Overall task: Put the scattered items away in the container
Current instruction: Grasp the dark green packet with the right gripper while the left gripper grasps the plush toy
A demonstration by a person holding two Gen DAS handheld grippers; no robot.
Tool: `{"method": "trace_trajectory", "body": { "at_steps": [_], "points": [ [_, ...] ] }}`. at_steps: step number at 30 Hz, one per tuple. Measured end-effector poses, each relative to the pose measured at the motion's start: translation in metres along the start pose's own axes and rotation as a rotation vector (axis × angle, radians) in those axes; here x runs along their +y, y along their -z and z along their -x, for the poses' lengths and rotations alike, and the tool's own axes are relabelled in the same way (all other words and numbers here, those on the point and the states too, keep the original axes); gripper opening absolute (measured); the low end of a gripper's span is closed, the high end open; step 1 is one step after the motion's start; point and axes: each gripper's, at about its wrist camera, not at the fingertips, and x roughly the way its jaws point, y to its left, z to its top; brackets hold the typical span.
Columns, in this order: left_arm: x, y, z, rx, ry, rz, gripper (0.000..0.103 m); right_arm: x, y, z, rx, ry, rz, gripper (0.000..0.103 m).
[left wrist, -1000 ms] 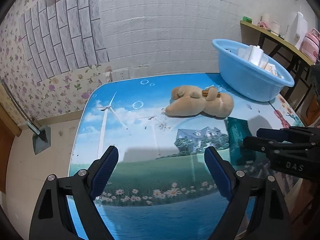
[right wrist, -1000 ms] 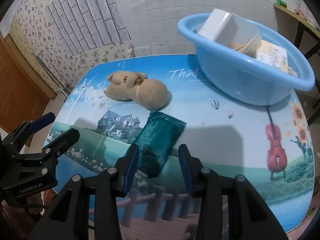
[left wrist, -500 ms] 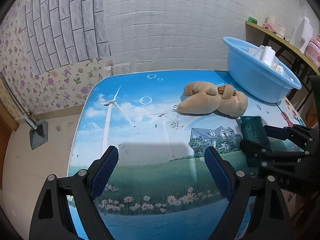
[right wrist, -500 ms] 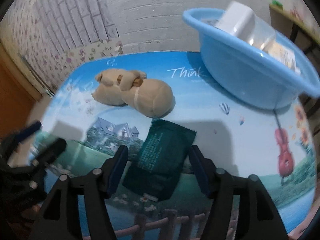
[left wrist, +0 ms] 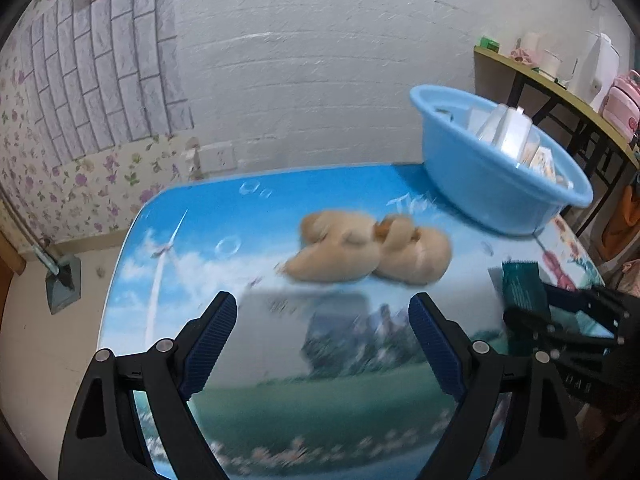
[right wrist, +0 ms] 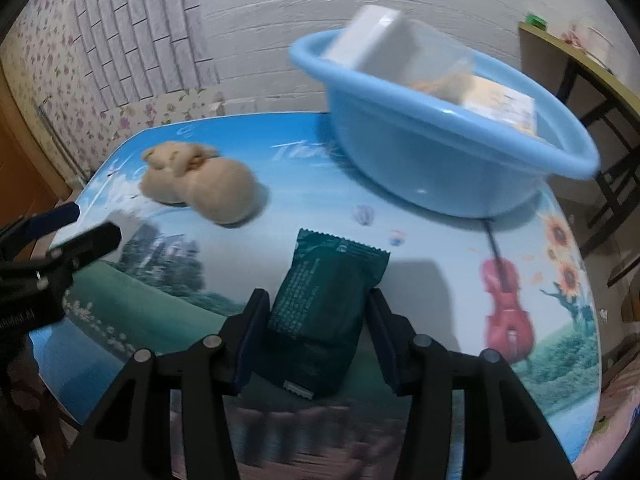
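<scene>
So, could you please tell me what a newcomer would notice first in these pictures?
The big blue basin at the table's far right corner, already holding boxes, catches the eye first. Next comes the dark green packet lying between the fingers of the right claw, whose jaws have just been closing around it. The tan plush toy lies mid-table, beyond the wide-open left claw.

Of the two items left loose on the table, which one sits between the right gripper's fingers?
The dark green packet, flat on the table between the right gripper fingers. The tan plush toy lies farther off, near the left gripper.
</scene>
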Motion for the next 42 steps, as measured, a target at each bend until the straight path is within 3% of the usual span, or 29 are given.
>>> {"method": "trace_trajectory", "body": {
  "at_steps": [11, 13, 15, 19, 20, 21, 24, 29, 42],
  "points": [
    [-0.033, -0.042, -0.016, -0.082, 0.022, -0.098, 0.087, -0.039, 0.0, 0.0, -0.01, -0.022, -0.067, 0.049],
    [-0.035, -0.043, -0.022, -0.069, 0.034, -0.108, 0.075, -0.04, -0.001, -0.001, -0.019, -0.029, -0.063, 0.048],
    [-0.034, -0.043, -0.03, -0.04, 0.047, -0.114, 0.051, -0.042, -0.001, -0.001, -0.023, -0.038, -0.063, 0.048],
    [-0.034, -0.041, -0.032, -0.043, 0.048, -0.136, 0.037, -0.044, -0.002, -0.001, -0.032, -0.053, -0.062, 0.049],
    [-0.035, -0.04, -0.031, -0.042, 0.072, -0.147, 0.017, -0.045, -0.002, -0.001, -0.034, -0.055, -0.061, 0.049],
    [-0.037, -0.039, -0.029, -0.034, 0.102, -0.156, 0.013, -0.045, -0.002, -0.001, -0.036, -0.059, -0.06, 0.049],
    [-0.042, -0.034, -0.022, -0.045, 0.073, -0.186, 0.01, -0.047, -0.002, -0.002, -0.036, -0.067, -0.064, 0.049],
    [-0.041, -0.028, -0.006, -0.049, 0.093, -0.184, 0.01, -0.052, -0.001, 0.003, -0.035, -0.077, -0.085, 0.048],
    [-0.039, -0.009, 0.068, -0.134, 0.092, -0.147, 0.01, -0.043, 0.01, 0.053, -0.123, -0.089, -0.061, 0.048]
  ]
}}
